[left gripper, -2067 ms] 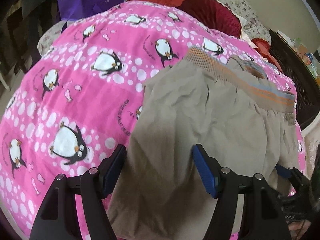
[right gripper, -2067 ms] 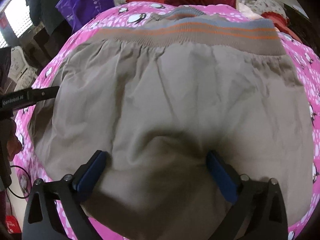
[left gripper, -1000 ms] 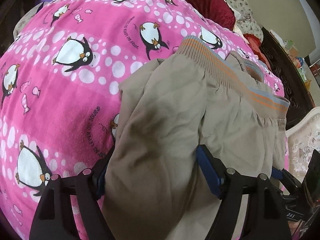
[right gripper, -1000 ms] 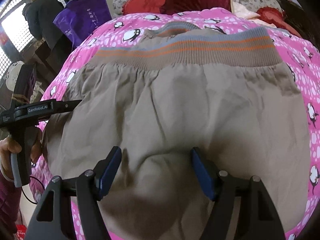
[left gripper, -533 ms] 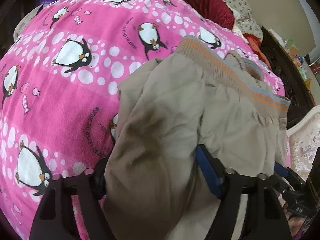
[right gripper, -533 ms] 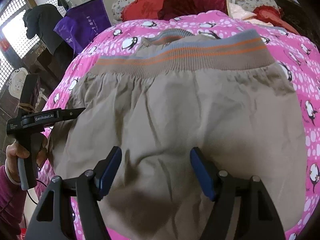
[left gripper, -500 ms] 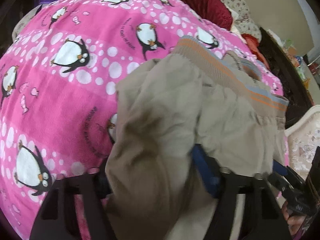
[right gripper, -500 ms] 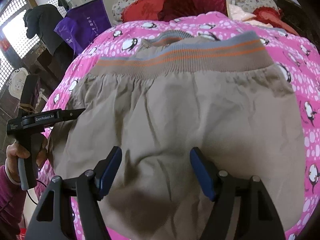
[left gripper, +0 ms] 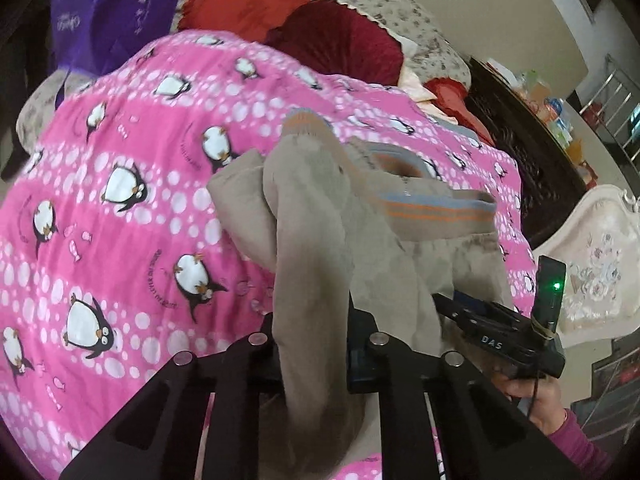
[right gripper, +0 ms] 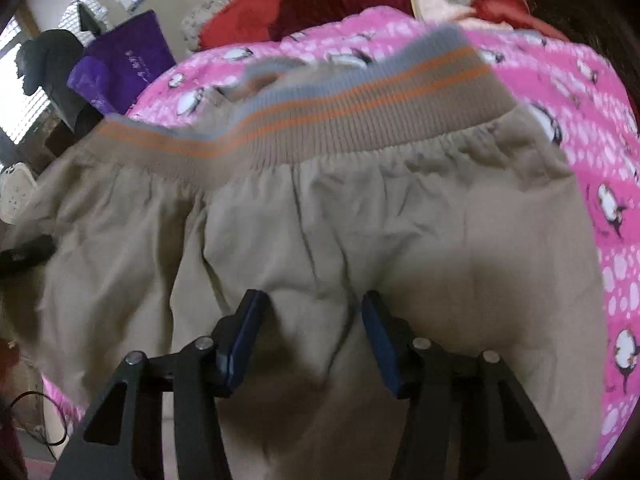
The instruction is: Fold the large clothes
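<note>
Khaki trousers (right gripper: 340, 216) with a ribbed waistband striped grey and orange (right gripper: 328, 108) lie on a pink penguin-print blanket (left gripper: 120, 184). My left gripper (left gripper: 312, 344) is shut on a bunched fold of the trousers (left gripper: 316, 240) and holds it lifted off the blanket. My right gripper (right gripper: 312, 320) has its blue pads (right gripper: 376, 328) narrowed around a ridge of the trouser fabric; they pinch it. The right gripper also shows in the left wrist view (left gripper: 500, 336), held by a hand at the lower right.
Red and dark red cushions (left gripper: 328, 36) and a floral pillow lie at the bed's head. A purple bag (left gripper: 112, 12) stands at the far left. A dark wooden bed frame (left gripper: 532, 168) and a cream carved chair (left gripper: 596, 264) are on the right.
My left gripper closed on the trouser fold and lifted it, bunching the cloth and crumpling the waistband. My right gripper's jaws narrowed onto the fabric and moved closer to the waistband.
</note>
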